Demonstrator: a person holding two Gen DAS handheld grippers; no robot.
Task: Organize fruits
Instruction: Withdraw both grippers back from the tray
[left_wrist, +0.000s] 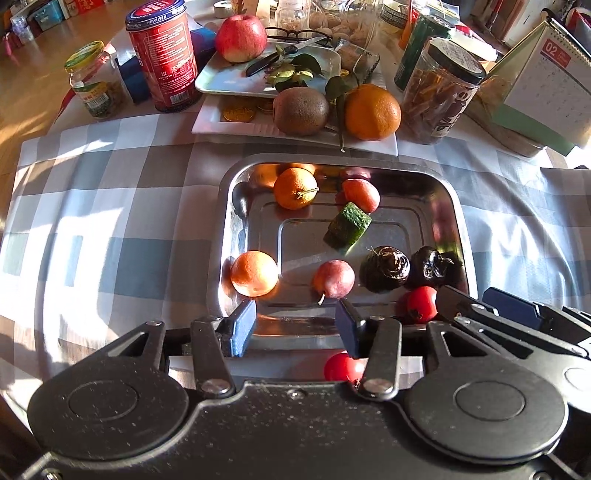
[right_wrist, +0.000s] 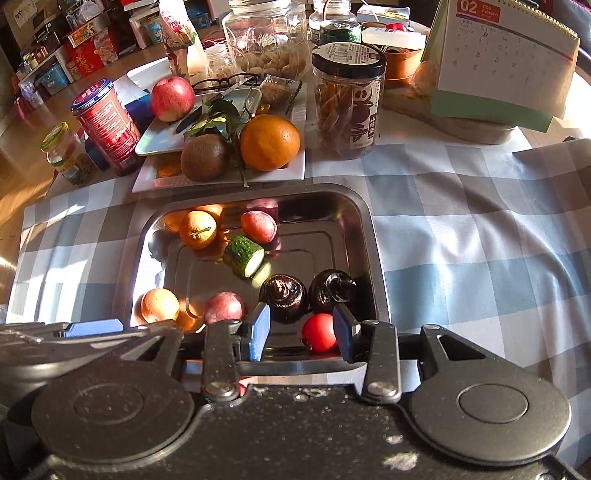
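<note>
both grippers hover with jaws apart and empty over the shiny steel tray (right_wrist: 369, 236); the small round red tomato (right_wrist: 319, 332) lies just inside the right gripper (right_wrist: 301, 334), the nearer one; the left gripper (left_wrist: 295, 325) faces a reddish plum (left_wrist: 334, 278).

— What sits in the steel tray (right_wrist: 369, 236)?
— Two mandarins (right_wrist: 197, 229), two reddish plums (right_wrist: 258, 226), a cut cucumber chunk (right_wrist: 243, 256) mid-frame, two dark water chestnuts (right_wrist: 283, 298) lower right, a red tomato (right_wrist: 319, 332) nearest.
</note>
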